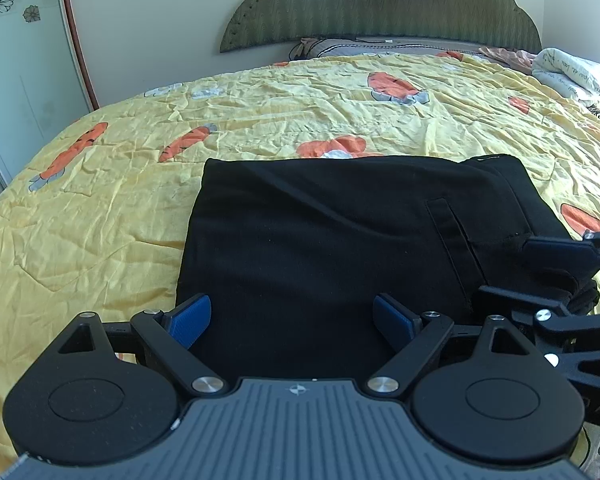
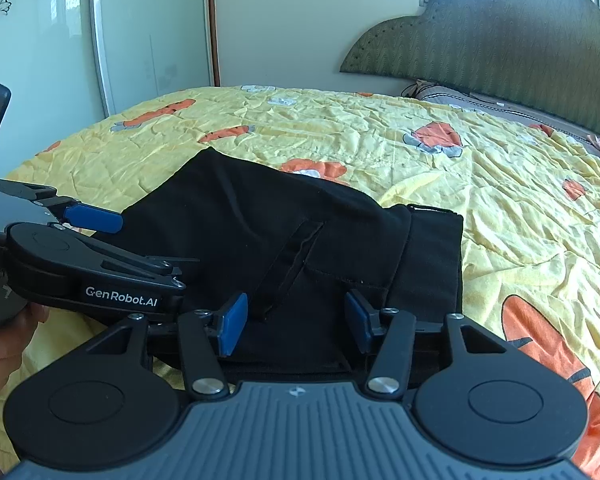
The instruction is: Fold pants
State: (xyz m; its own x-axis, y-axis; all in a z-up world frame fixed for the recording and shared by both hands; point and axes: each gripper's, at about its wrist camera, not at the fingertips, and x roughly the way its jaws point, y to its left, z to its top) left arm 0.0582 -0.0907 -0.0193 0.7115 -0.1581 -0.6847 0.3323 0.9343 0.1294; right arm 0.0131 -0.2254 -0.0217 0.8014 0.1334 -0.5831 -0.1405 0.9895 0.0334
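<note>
Nearest, the left tool (image 1: 290, 320) hangs with its blue pads spread wide over the near edge of the black pants (image 1: 320, 232), pinching nothing; the right tool (image 2: 294, 326) is likewise spread over the waistband end, beside the slit pocket (image 2: 288, 268). The pants lie already folded into a squat stack on the yellow carrot-print quilt (image 1: 100, 208) of the bed. They look soft, limp and light, likely to sag and slide apart, so grip through all layers at the near corners. Beyond stands the green headboard (image 1: 380, 8).
</note>
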